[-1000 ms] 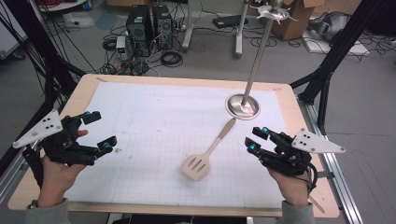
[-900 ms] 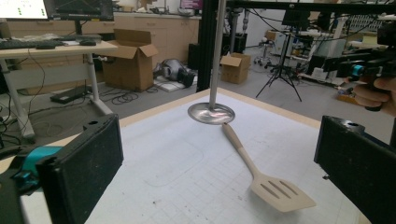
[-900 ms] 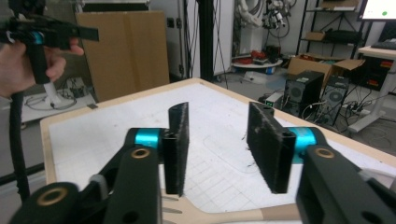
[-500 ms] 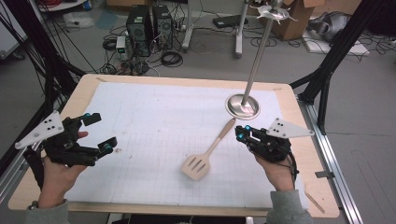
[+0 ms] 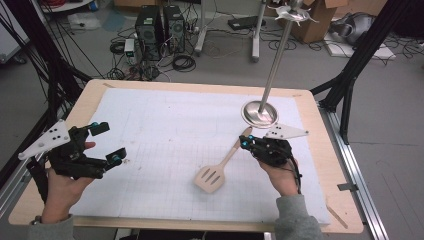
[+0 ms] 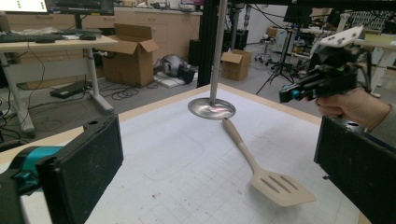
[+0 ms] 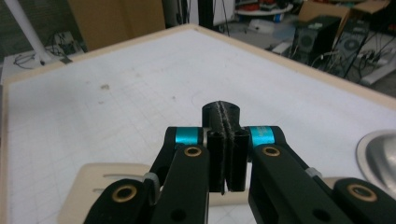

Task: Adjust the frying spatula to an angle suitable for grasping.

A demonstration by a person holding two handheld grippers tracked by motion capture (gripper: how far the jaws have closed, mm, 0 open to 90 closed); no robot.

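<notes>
A pale wooden slotted spatula [image 5: 220, 167] lies flat on the white grid mat [image 5: 165, 130], its handle pointing toward a steel stand. My right gripper [image 5: 245, 144] hovers just over the upper part of that handle. Its jaws have just been closing and now meet pad to pad with nothing between them [image 7: 224, 140]; the spatula blade [image 7: 93, 182] shows beneath it. My left gripper [image 5: 109, 143] is held at the mat's left edge, open and empty, facing the spatula [image 6: 261, 172] and the right gripper [image 6: 292, 94].
A steel stand with a round base [image 5: 260, 112] and a tall pole stands at the mat's far right, close to the spatula handle's tip. The wooden table edge [image 5: 200, 86] frames the mat. Computers, cables and boxes sit on the floor beyond.
My right gripper has moved left and down to the spatula handle, and its jaws have gone from open to shut. The left gripper and the spatula have stayed put.
</notes>
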